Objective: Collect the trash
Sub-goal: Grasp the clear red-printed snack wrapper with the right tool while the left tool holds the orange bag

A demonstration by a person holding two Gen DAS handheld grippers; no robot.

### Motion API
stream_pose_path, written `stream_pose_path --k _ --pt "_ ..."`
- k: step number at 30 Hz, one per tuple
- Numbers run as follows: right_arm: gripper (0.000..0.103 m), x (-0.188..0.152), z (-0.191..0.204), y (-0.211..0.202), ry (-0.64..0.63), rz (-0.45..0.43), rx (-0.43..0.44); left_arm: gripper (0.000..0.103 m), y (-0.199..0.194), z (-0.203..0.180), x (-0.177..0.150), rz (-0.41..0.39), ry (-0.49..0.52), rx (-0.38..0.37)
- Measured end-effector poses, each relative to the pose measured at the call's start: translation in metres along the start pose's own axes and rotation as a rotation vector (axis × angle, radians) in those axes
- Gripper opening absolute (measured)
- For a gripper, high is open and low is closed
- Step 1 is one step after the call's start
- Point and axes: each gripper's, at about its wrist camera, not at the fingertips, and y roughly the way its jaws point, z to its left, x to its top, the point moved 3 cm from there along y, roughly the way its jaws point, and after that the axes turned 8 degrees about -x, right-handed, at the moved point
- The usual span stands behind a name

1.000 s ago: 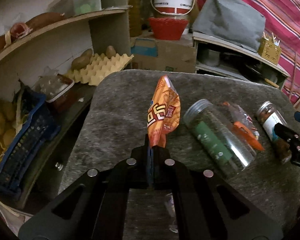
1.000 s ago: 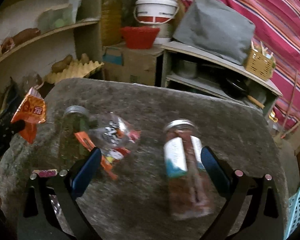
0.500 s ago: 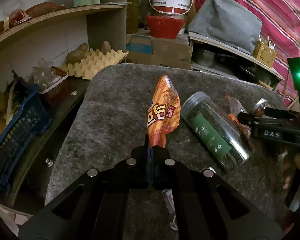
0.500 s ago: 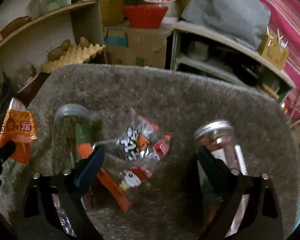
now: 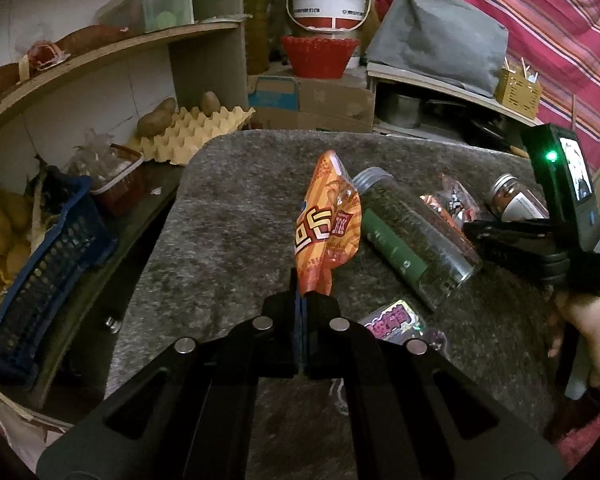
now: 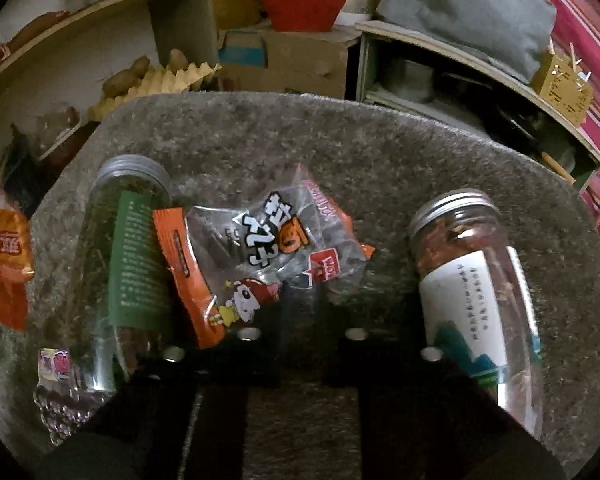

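Note:
My left gripper (image 5: 302, 294) is shut on an orange snack wrapper (image 5: 326, 226) and holds it upright above the grey mat (image 5: 228, 216). The wrapper also shows at the left edge of the right wrist view (image 6: 4, 252). My right gripper (image 6: 300, 300) is closing on the near edge of a clear and orange snack bag (image 6: 268, 252) that lies between two jars; its dark fingers look nearly together. In the left wrist view the right gripper (image 5: 476, 230) reaches in from the right. A small pink wrapper (image 5: 392, 316) lies on the mat near me.
A green-labelled jar (image 6: 128, 264) lies left of the bag and a white-labelled jar (image 6: 472, 292) lies right. Shelves with an egg tray (image 5: 188, 132), a blue basket (image 5: 40, 276), a red bowl (image 5: 320, 56) and a white bucket (image 5: 328, 4) stand behind and to the left.
My right gripper has moved forward and left from the white-labelled jar to the snack bag, and its jaws have narrowed from wide open. My left gripper still holds the orange wrapper.

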Motion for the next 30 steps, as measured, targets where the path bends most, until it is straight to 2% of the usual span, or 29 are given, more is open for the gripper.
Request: stream_pose_path --k 3,11,16,17,19,20,22,25,30 --pt "0.003 0.002 -0.008 -0.012 0.017 -0.037 0.006 0.0 -0.006 0.009 -0.002 0.0 -0.015 0.006" --pt "0.002 0.004 -0.027 -0.057 0.017 -0.121 0.007 0.0 -0.016 0.022 -0.011 0.003 -0.042 0.011" --pt "0.004 0.011 -0.03 -0.067 0.034 -0.124 0.021 0.0 -0.019 0.029 -0.011 -0.009 -0.069 0.024" --pt "0.007 0.014 -0.029 -0.067 0.037 -0.12 0.02 0.0 -0.019 0.03 -0.011 -0.012 -0.071 0.03" --pt "0.038 0.023 -0.023 -0.063 0.049 -0.116 0.023 0.0 -0.019 0.03 -0.01 -0.022 -0.055 0.049" --pt "0.068 0.029 -0.018 -0.059 0.047 -0.115 0.015 0.0 -0.019 0.03 -0.009 -0.025 -0.049 0.052" --pt "0.071 0.033 -0.01 -0.052 0.029 -0.111 0.001 0.0 -0.016 0.032 -0.009 -0.029 -0.047 0.047" --pt "0.071 0.038 0.003 -0.031 0.0 -0.057 0.006 0.0 -0.013 0.038 -0.008 -0.028 -0.063 0.039" --pt "0.071 0.045 0.01 -0.002 0.018 0.005 0.017 0.0 -0.009 0.043 -0.006 -0.028 -0.08 0.031"
